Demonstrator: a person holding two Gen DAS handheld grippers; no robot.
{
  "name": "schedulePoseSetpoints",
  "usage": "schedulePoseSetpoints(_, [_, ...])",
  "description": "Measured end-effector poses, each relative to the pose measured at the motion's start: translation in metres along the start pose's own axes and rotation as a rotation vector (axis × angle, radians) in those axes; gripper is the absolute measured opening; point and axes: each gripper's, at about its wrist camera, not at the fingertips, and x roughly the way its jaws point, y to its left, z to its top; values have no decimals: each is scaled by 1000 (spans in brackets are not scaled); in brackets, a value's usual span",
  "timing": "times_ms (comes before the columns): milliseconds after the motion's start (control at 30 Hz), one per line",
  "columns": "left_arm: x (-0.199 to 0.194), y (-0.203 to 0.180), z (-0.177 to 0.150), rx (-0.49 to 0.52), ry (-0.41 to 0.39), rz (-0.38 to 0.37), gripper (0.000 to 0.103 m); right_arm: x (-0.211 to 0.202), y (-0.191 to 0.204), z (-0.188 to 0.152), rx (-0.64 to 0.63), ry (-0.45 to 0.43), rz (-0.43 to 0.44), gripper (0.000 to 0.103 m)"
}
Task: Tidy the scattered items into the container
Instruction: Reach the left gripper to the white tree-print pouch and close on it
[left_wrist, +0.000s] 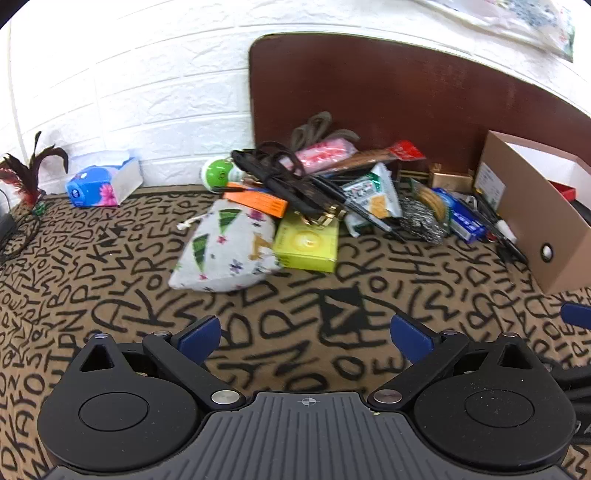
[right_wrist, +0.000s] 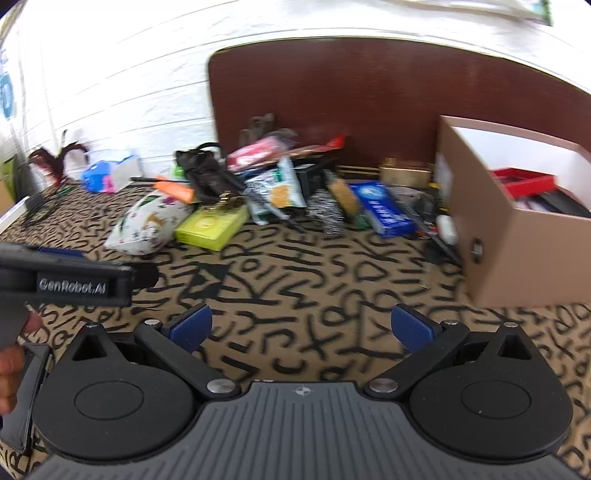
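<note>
Approach stage of the tidying task. Left tongs (left_wrist: 306, 334) and right tongs (right_wrist: 301, 326) were both spread wide, with nothing between their blue pads, and both hung over the bare near part of the letter-patterned table (left_wrist: 110, 295), tilted down toward the far clutter.

The scattered items lay in a band along the far edge, before a dark brown board (left_wrist: 406, 92). From left to right: a printed cloth pouch (left_wrist: 227, 251), a yellow-green box (left_wrist: 308, 243) touching its right side, an orange packet (left_wrist: 260, 203) and a tangle of black straps (left_wrist: 288, 177) heaped above both, a green-and-white snack packet (left_wrist: 373, 195), a steel scourer (left_wrist: 421, 221) and a blue tube box (left_wrist: 461, 218).

The container, a brown cardboard box (right_wrist: 517, 251), stood at the far right, just beside the last of the items. It already held a red tray (right_wrist: 524, 182) and some dark things, which suggested the sorting was only partly done.

No item was yet grasped, so the step in hand was judged to be the choice and approach of a piece. The pouch and the yellow-green box lay nearest the left tongs and free of the tangle on their near sides. The next move called for one pair of tongs to advance, straddle such a piece, close upon it, and carry it rightward over the box's rim.

A tissue pack (left_wrist: 103, 181) at the far left stood well apart from the pile.
</note>
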Motion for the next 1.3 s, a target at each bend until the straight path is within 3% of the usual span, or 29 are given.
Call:
schedulePoseSetpoints(233, [21, 42, 16, -65, 24, -4, 102, 30, 26, 14, -51, -5, 69, 103])
schedulePoseSetpoints(400, [37, 58, 26, -53, 38, -42, 102, 53, 46, 26, -69, -15, 105, 102])
schedulePoseSetpoints(767, [75, 86, 50, -38, 91, -154, 98, 102, 87, 46, -126, -28, 185, 88])
schedulePoseSetpoints(1067, [99, 103, 56, -49, 124, -169, 98, 128, 112, 51, -175, 5, 259, 71])
schedulePoseSetpoints(1233, [111, 104, 55, -54, 151, -210, 95, 136, 117, 52, -188, 9, 275, 52])
schedulePoseSetpoints(1300, [115, 105, 55, -64, 164, -239, 85, 138, 117, 52, -191, 13, 286, 40])
